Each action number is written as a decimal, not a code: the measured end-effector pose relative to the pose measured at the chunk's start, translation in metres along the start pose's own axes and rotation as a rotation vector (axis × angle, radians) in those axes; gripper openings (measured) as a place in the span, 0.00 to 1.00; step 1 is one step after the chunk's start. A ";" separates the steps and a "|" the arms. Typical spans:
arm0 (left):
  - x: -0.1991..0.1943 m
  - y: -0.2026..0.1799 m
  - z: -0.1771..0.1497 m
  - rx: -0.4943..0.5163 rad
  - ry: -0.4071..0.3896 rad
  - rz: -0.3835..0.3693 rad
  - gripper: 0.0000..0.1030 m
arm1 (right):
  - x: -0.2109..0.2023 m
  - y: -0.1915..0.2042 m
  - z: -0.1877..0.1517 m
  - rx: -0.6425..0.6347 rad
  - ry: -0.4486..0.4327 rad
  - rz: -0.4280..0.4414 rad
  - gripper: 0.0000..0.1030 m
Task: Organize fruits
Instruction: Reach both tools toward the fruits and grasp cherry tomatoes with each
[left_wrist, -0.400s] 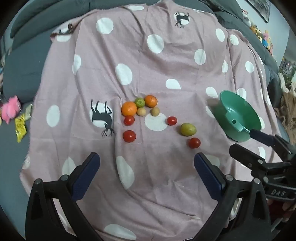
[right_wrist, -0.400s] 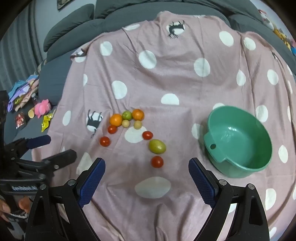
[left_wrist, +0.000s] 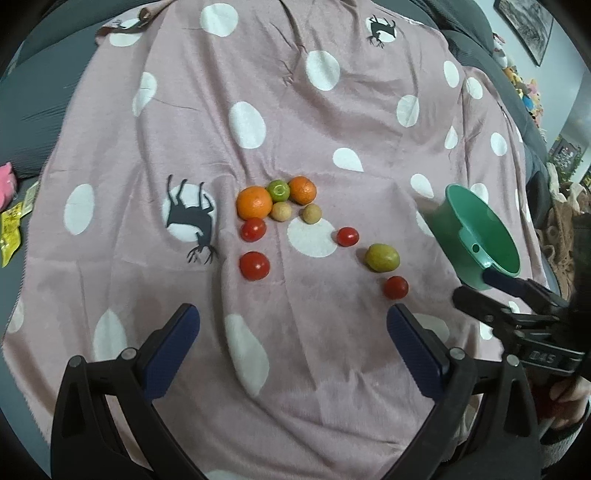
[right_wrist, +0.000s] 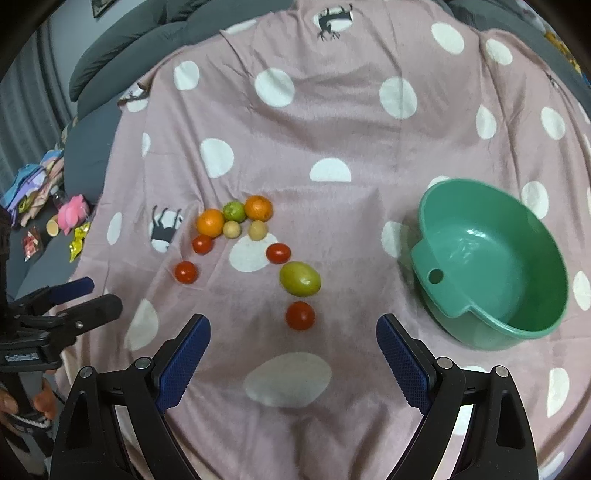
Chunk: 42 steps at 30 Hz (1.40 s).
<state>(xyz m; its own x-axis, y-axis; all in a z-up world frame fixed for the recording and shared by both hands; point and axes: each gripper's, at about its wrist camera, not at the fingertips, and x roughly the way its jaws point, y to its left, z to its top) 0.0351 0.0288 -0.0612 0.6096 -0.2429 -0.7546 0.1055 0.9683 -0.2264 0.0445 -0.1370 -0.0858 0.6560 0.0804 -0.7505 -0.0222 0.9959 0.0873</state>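
Fruits (right_wrist: 255, 243): all loose on cloth, frame centre, I've moved none
Bowl (right_wrist: 491, 332): empty, right side
Left gripper (left_wrist: 291, 334): released, holding nothing
Right gripper (right_wrist: 293, 338): released, holding nothing

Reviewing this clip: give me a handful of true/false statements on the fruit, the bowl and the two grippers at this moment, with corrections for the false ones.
1. The green bowl already holds fruit. False: it is empty; all the fruit lies on the pink dotted blanket.
2. Four red tomatoes lie on the blanket. True; the nearest tomato sits just ahead of the right gripper.
3. The left gripper is shut on an orange. False: it is open and holds nothing.
4. The lime sits between the two oranges. True.
5. The yellow-green fruit touches the bowl. False: it lies well apart, to the bowl's left.
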 end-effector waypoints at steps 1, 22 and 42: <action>0.004 -0.001 0.002 0.007 0.002 -0.009 0.98 | 0.007 -0.003 0.000 0.005 0.012 -0.001 0.89; 0.098 0.012 0.025 0.094 0.125 0.038 0.65 | 0.071 -0.012 0.031 -0.030 0.083 0.074 0.79; 0.126 0.007 0.043 0.346 0.112 0.254 0.23 | 0.117 -0.002 0.070 -0.101 0.148 0.108 0.79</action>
<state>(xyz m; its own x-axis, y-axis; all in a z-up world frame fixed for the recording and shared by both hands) 0.1462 0.0081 -0.1312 0.5635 0.0190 -0.8259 0.2316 0.9560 0.1800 0.1739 -0.1321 -0.1279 0.5283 0.1844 -0.8288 -0.1667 0.9797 0.1118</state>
